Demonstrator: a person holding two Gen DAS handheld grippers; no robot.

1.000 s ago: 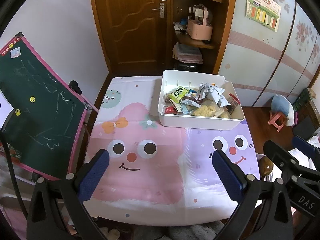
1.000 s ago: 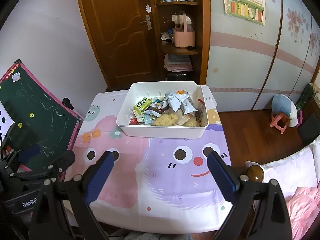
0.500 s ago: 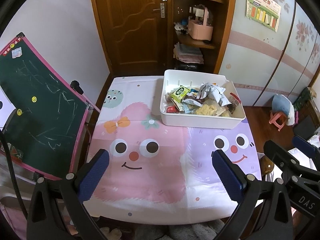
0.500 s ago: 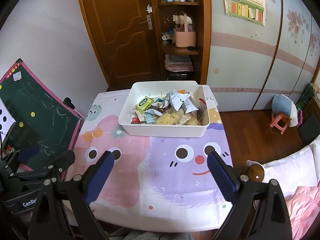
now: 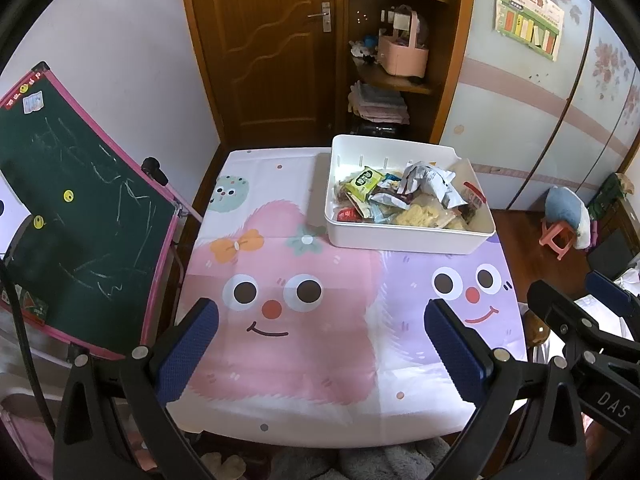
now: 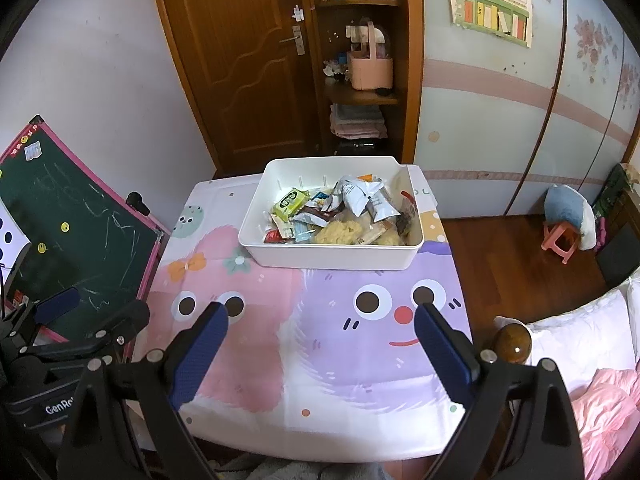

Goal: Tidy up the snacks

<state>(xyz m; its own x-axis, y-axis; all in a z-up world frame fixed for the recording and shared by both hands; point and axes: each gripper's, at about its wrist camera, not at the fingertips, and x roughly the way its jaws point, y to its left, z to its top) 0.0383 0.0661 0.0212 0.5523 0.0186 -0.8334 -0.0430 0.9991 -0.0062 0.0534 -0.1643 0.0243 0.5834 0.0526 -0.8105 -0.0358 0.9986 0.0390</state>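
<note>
Snacks [image 5: 404, 200] heaped in a white bin [image 5: 400, 240], upper right of centre in the left wrist view, upper centre in the right wrist view [image 6: 332, 258]. Bin standing on the table [image 5: 320, 360], on a cloth printed with a pink face and a purple face. Among the packets: a green one [image 6: 289, 201] toward the bin's left, a crumpled silver one [image 6: 360, 196] toward the upper right, pale yellow crisps [image 6: 340, 232] along the near wall. Left gripper [image 5: 320, 344] low in its frame, blue fingers [image 5: 188, 348] spread wide, nothing between them, only bare cloth beneath. Right gripper [image 6: 324, 352] likewise low in frame, fingers [image 6: 444, 352] wide apart and empty, well short of the bin. Green chalkboard [image 5: 72, 216] leaning at the left edge; brown door [image 5: 272, 48] at upper centre.
</note>
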